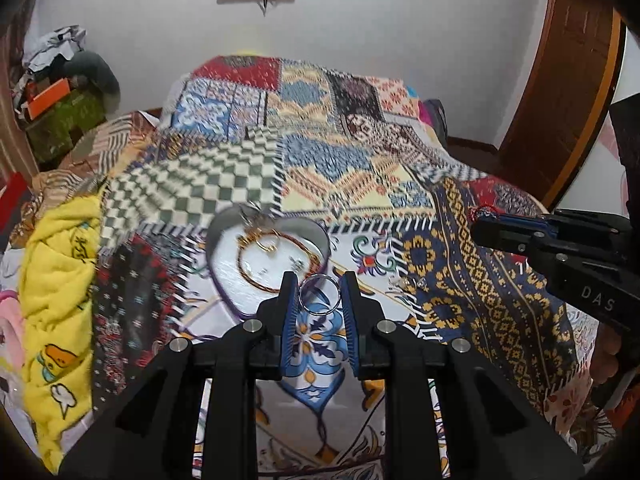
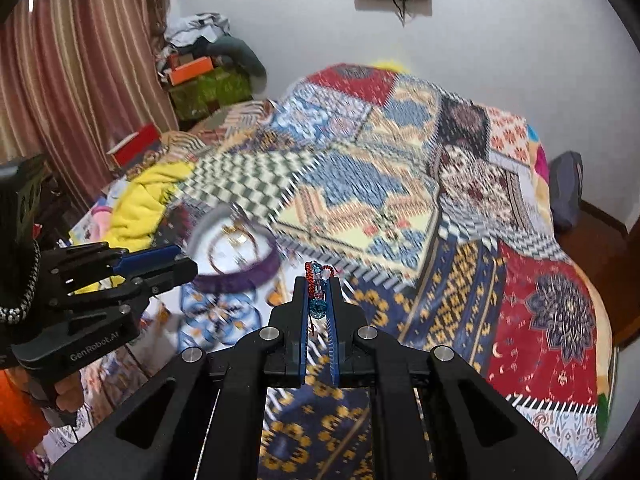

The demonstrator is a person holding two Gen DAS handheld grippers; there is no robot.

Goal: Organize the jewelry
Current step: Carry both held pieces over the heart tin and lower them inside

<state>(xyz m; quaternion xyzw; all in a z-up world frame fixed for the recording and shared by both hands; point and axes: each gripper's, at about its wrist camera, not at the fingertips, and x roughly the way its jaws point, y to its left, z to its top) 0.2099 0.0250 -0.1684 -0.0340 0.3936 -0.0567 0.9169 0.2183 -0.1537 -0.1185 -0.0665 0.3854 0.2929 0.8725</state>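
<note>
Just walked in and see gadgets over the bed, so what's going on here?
A person is sorting jewelry on a patchwork quilt with two handheld grippers. The left gripper holds a silver ring between its fingers, just short of a heart-shaped box that already holds a bangle and other small pieces. The right gripper is shut on a red cord bracelet with blue beads, held above the quilt. A few small pieces lie loose on the quilt.
</note>
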